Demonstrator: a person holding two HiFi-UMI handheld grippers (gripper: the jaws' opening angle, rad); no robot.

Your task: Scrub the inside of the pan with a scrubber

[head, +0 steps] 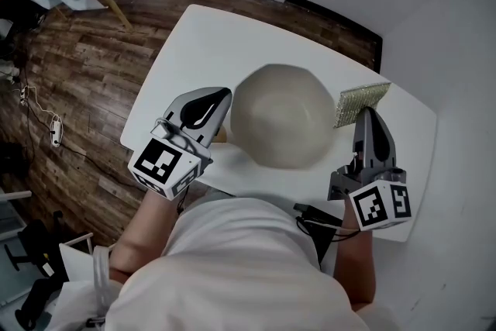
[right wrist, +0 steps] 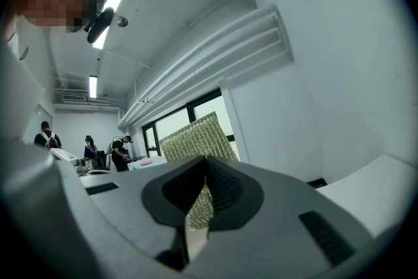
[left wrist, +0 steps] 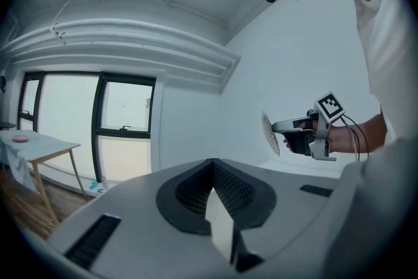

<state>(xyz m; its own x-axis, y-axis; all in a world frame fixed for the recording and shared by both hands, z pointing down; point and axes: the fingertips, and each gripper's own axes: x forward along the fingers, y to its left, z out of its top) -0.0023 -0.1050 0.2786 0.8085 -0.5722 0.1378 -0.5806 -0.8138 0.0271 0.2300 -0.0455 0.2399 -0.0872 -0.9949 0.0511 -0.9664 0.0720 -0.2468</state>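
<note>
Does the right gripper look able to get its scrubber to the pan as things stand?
Probably yes. The right gripper holds the scrubber just beside the pan; nothing lies between them, and the left gripper sits at the opposite side.

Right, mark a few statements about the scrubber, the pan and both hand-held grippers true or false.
1. The right hand-held gripper grips the scrubber. True.
2. The scrubber is pressed into the middle of the pan. False: it is held beside the pan's right edge.
3. The left hand-held gripper has its jaws shut. True.
4. The table is black. False: it is white.
5. The left hand-held gripper holds a second scrubber. False: nothing shows between its jaws.
</note>
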